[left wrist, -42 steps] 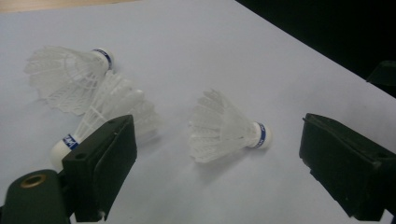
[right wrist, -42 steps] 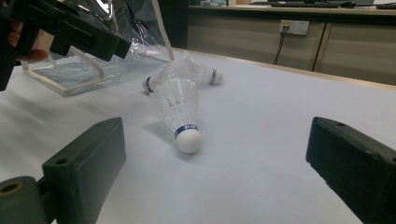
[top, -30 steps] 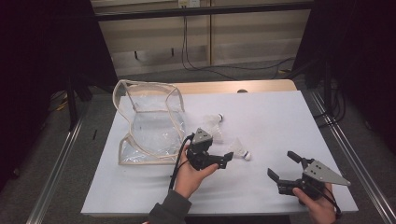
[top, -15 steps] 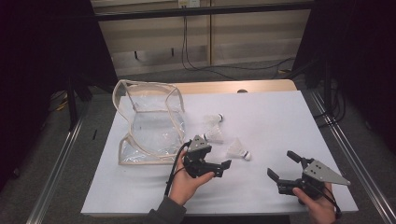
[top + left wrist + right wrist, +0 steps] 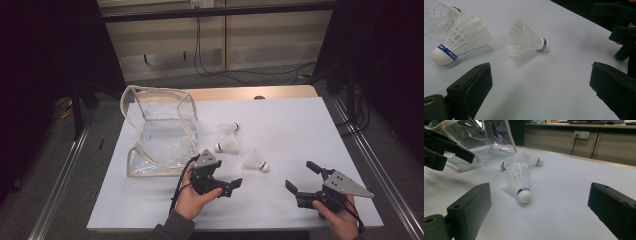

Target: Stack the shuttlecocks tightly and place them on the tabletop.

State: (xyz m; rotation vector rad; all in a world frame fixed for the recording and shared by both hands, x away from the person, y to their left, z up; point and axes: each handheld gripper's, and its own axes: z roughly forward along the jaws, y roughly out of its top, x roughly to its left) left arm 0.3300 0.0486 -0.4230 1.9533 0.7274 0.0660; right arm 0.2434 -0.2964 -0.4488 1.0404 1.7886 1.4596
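Three white shuttlecocks lie mid-table: a far one (image 5: 229, 127), a middle one (image 5: 227, 145) and a near one (image 5: 256, 161). My left gripper (image 5: 227, 185) hovers low just short of them, jaws pointing right; they have just been opening and hold nothing. In the left gripper view its jaws (image 5: 540, 82) stand wide, with the near shuttlecock (image 5: 527, 42) and the middle one (image 5: 459, 42) beyond them. My right gripper (image 5: 300, 176) rests at the near right, open and empty. The right gripper view (image 5: 540, 202) faces the near shuttlecock (image 5: 520, 182), cork toward me.
A clear plastic bag (image 5: 160, 130) with cream trim stands open at the table's left, beside the shuttlecocks. The white table top (image 5: 300, 125) ends in a wooden strip at the back. Metal rails run along both sides, and dark floor surrounds the table.
My left gripper has drawn back from the shuttlecocks toward the near edge and sunk a little. The right gripper and the shuttlecocks have stayed put.
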